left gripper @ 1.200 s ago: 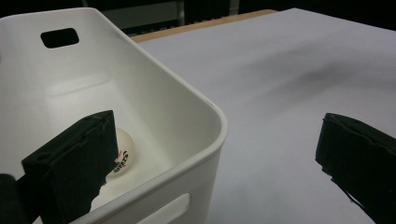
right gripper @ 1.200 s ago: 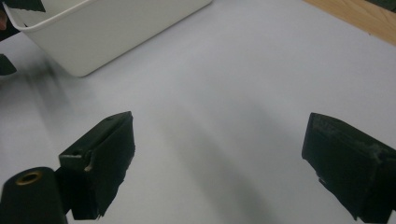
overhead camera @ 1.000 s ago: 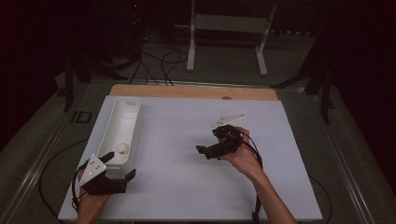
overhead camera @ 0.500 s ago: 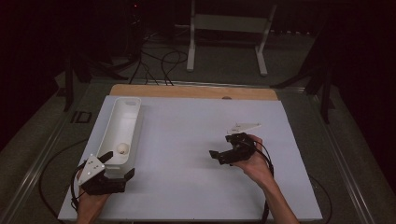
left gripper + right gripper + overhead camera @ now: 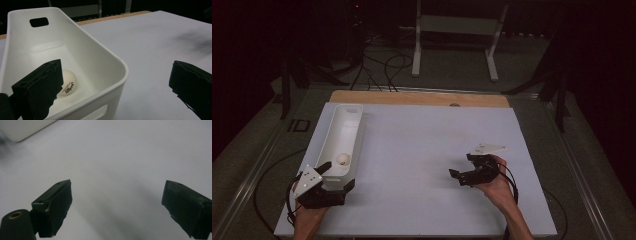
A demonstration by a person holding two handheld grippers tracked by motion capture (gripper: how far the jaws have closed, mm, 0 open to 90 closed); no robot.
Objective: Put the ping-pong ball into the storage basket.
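A long white bin (image 5: 338,145) (image 5: 105,62) lies on the left of the white table top. Inside it, near its front end, rests a white ping-pong ball (image 5: 343,159) (image 5: 67,85) with printed lettering. My left gripper (image 5: 336,176) (image 5: 117,87) is open at the bin's front end, one jaw over the bin's inside, the other outside its wall. Farther right, my right gripper (image 5: 457,177) (image 5: 117,207) is open above bare table, jaws pointing left, with nothing between them.
The white table top (image 5: 422,150) has a wooden strip (image 5: 412,97) along its far edge. Beyond it stand a white metal stand (image 5: 457,35) and cables (image 5: 377,65) on the dark floor. Cables trail from both grippers off the front edge.
My right gripper has drawn back to the right and toward the front edge, away from the table's middle. The left gripper has barely moved.
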